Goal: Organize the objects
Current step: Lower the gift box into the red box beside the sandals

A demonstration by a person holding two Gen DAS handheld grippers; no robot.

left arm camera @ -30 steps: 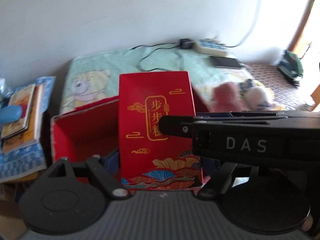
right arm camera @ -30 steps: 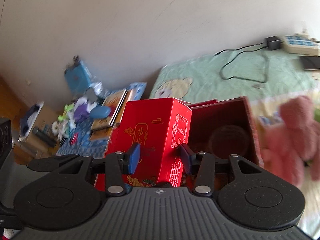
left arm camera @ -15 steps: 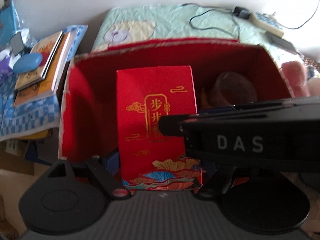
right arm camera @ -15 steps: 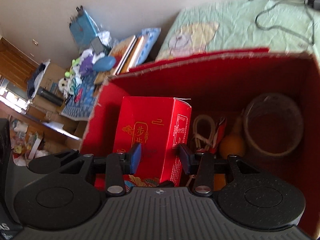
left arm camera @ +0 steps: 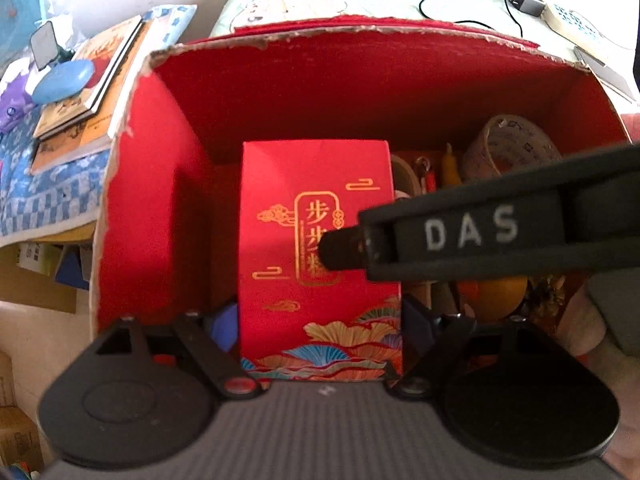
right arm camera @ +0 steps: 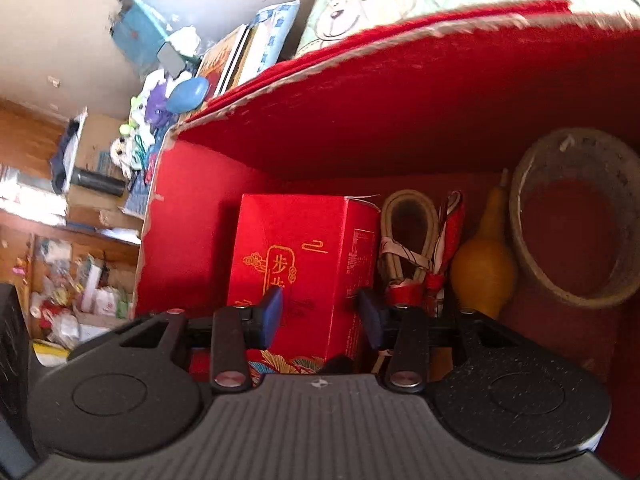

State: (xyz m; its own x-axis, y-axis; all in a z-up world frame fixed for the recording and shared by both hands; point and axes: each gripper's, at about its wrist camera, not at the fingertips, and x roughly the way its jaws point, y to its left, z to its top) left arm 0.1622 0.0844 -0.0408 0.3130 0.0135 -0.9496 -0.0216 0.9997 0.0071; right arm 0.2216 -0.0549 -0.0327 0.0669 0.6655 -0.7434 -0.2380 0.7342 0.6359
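Note:
A tall red gift carton with gold Chinese lettering [left arm camera: 316, 248] stands low inside a big red open box [left arm camera: 360, 76], toward its left half. My left gripper [left arm camera: 316, 326] is shut on the carton's wide faces near its base. My right gripper [right arm camera: 320, 314] is shut on the same carton [right arm camera: 304, 256] across its narrower sides; its black body crosses the left wrist view [left arm camera: 480, 236]. The box's red inner wall [right arm camera: 400, 100] rises behind the carton.
Inside the box, right of the carton, lie a cream belt loop [right arm camera: 408, 224], red tassels [right arm camera: 444, 248], a yellow gourd [right arm camera: 484, 268] and a round woven basket [right arm camera: 576, 216]. Left of the box are books [left arm camera: 84, 88] and a blue case [left arm camera: 62, 80]. A charger cable [left arm camera: 500, 0] lies on the bed behind.
Both grippers have lowered the carton from above the box rim down inside the box, beside the belt and gourd. Both stay shut on it.

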